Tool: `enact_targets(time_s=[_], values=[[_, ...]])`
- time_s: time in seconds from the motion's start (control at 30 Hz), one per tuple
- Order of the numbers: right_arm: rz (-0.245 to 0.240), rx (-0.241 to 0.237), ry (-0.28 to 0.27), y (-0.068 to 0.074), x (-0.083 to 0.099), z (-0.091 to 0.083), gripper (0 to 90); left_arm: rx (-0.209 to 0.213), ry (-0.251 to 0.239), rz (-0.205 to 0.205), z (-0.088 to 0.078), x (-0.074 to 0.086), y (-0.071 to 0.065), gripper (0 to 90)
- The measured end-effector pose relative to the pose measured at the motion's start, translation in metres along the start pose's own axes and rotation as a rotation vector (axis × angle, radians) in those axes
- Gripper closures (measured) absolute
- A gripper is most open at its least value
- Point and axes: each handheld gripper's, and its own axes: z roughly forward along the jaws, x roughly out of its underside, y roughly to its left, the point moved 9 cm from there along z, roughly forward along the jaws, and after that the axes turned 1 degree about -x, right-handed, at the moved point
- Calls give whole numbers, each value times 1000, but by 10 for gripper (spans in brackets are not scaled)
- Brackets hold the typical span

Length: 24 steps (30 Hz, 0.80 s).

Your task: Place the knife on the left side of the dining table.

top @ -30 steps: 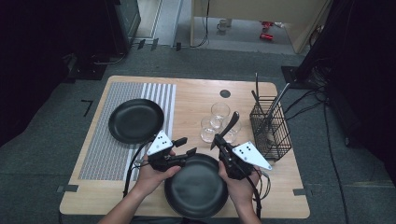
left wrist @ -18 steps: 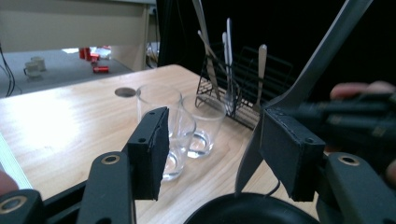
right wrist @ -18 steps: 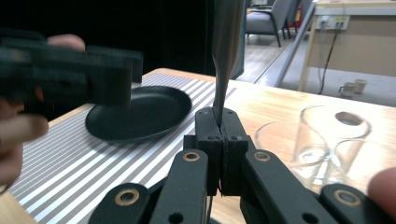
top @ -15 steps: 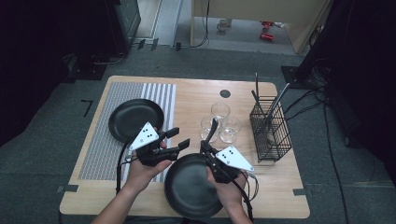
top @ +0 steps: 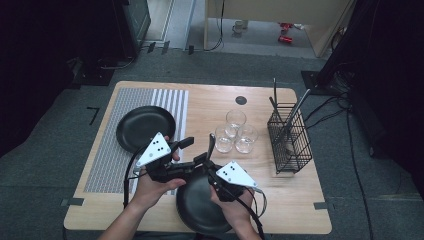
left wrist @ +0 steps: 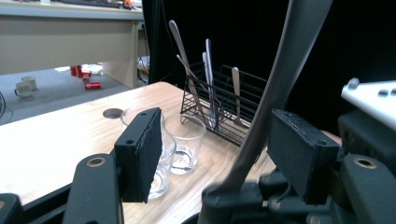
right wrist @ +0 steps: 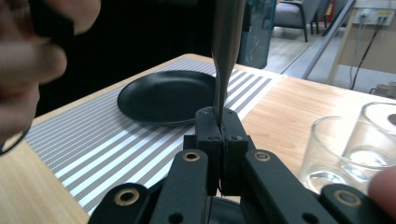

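**High view: right claw pinches a metal utensil upright, left claw stands spread beside it**

High view first, and the right gripper (top: 212, 159) is clamped on a slim metal utensil (top: 211, 145), the handle poking straight up over the near black plate (top: 200, 210). Which kind of utensil it is, you can't tell; the working end is hidden. In the right gripper view the story is plain: the two black pads are pressed tight together on the utensil (right wrist: 225, 51), no gap showing, with the stem rising out of the top of the picture.

Over to the left gripper (top: 192, 152), and its jaws are spread, having just been opening. The left gripper view has the two pads (left wrist: 140, 151) well apart, and the utensil's stem (left wrist: 275, 93) rises in the gap, closer to the right-hand pad; whether that pad touches it can't be made out. So the utensil sits in the right claw's grip, above the front middle of the wooden table (top: 300, 200), just in front of the glasses.

Now the containers. Three clear glasses (top: 235, 132) huddle together mid-table, touching or nearly so, and they look empty. To their right stands a black wire basket (top: 289, 137) with several pieces of cutlery (top: 295, 112) leaning upright in it, handles sticking out of the top. A second black plate (top: 145, 128) rests on the striped placemat (top: 105, 150) at the left, nothing on it.
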Motion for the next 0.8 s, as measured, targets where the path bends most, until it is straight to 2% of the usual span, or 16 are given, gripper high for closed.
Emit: enact_targets(time_s=[0.23,0.4,0.47,0.67,0.8], values=[[-5,-22,19,9,5,4,900,27,-39,-5,-8,-11,-8,412],[-15,-33,31,14,8,6,900,40,-47,3,-9,-12,-13,471],[-24,-38,35,16,9,7,900,20,-47,17,-9,-12,-13,509],[-49,-53,51,23,13,10,900,26,-44,21,-8,-10,-14,620],[-61,-54,51,24,13,10,900,27,-52,27,-9,-10,-15,748]])
